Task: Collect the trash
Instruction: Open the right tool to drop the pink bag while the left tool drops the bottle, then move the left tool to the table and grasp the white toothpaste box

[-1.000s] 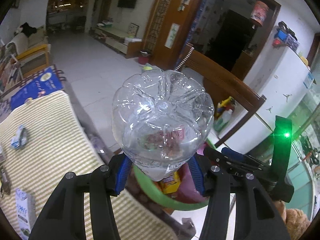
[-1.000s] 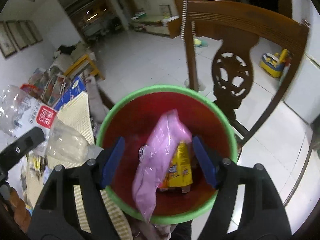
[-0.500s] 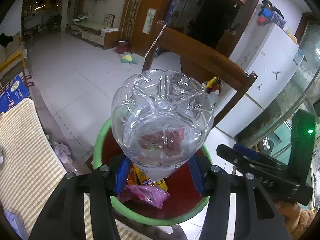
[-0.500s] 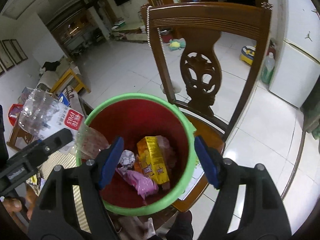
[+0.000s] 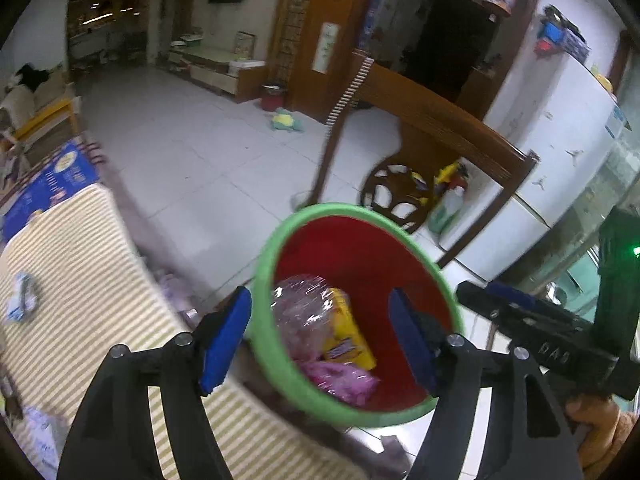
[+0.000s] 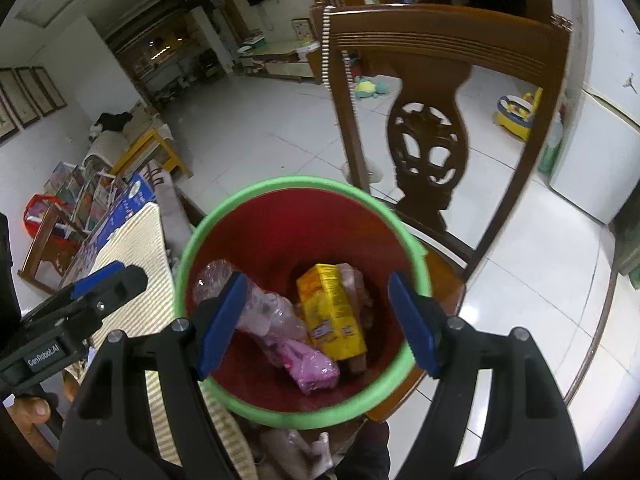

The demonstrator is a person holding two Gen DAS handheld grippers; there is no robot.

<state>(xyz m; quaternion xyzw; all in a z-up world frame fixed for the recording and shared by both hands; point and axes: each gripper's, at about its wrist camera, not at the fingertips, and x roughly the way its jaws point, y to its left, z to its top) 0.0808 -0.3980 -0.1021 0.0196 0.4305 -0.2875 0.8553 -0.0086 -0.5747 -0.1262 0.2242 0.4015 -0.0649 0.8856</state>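
A bin with a green rim (image 5: pixel 336 209) (image 6: pixel 280 185) and a red inside stands on a chair seat beside the table. In it lie a crumpled clear plastic bottle (image 5: pixel 304 300) (image 6: pixel 260 308), a yellow packet (image 5: pixel 348 336) (image 6: pixel 332 312) and a pink bag (image 5: pixel 340 378) (image 6: pixel 310 362). My left gripper (image 5: pixel 320 340) hangs over the bin's near-left rim. Its jaws are opening with nothing between the blue pads. My right gripper (image 6: pixel 318 324) stands open above the bin with nothing in it. Each gripper shows in the other's view, the left gripper (image 6: pixel 100 284) and the right gripper (image 5: pixel 492 300).
A carved wooden chair back (image 6: pixel 432 136) rises just behind the bin. A yellow-striped cloth (image 5: pixel 72 264) covers the table to the left, with a small wrapper (image 5: pixel 22 300) on it. A white fridge (image 5: pixel 560 152) stands to the right. The tiled floor beyond holds toys.
My left gripper opened and let go of the clear bottle, which now lies in the bin. The left hand also sank a little. The right gripper stayed open over the bin.
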